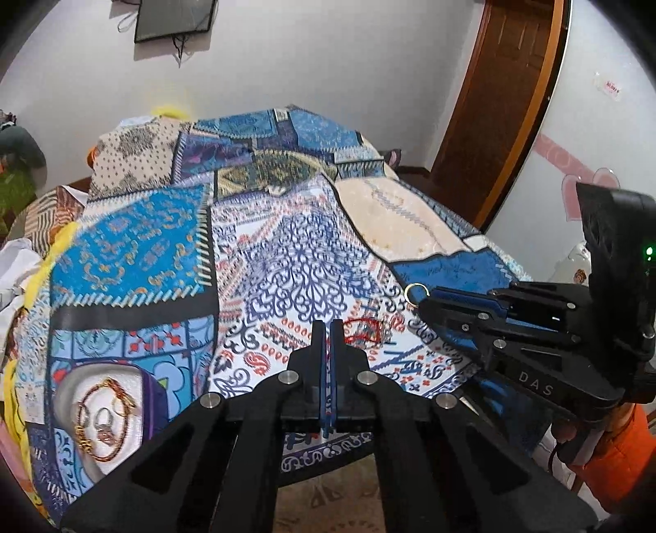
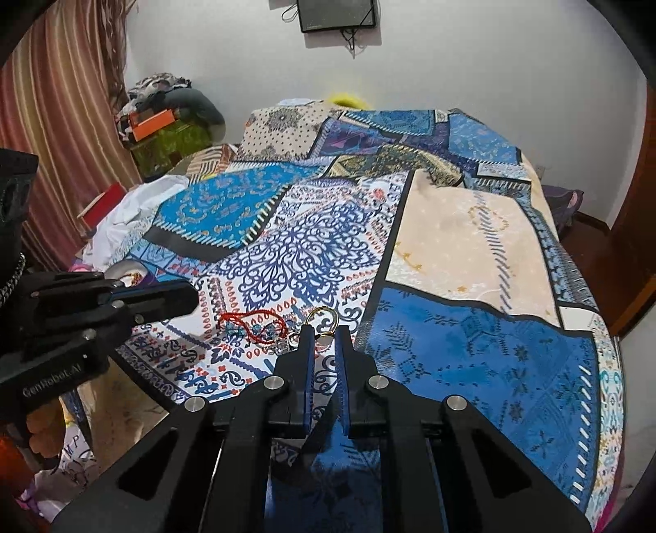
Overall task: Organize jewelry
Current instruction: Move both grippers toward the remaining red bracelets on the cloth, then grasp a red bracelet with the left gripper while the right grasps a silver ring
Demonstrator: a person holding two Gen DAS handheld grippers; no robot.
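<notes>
Across a bed spread with a patchwork quilt [image 2: 471,328] of blue, cream and red-on-white panels, both grippers hover near its front edge. White walls close the room behind, with a dark framed panel [image 2: 337,14] hung high, striped curtains [image 2: 61,123] to the left in the right wrist view, and a brown wooden door [image 1: 504,102] to the right in the left wrist view. The quilt's middle and far panels lie flat and unoccupied; the near edge drops to a patterned floor.

The right gripper [image 2: 324,334] has its jaws set narrowly apart, with a gold ring [image 2: 321,320] between the tips; in the left wrist view that ring [image 1: 416,292] sits at the tips, apparently held off the quilt. The left gripper [image 1: 327,332] has its fingers pressed together, holding nothing.

A red string bracelet [image 2: 252,326] lies just left of the ring, beside small silvery pieces too blurred to name. A white dish [image 1: 74,393] near the quilt's left front corner holds a beaded bracelet [image 1: 108,422], rings and a gold chain. Clothes and boxes [image 2: 164,119] pile up at the bed's far left.
</notes>
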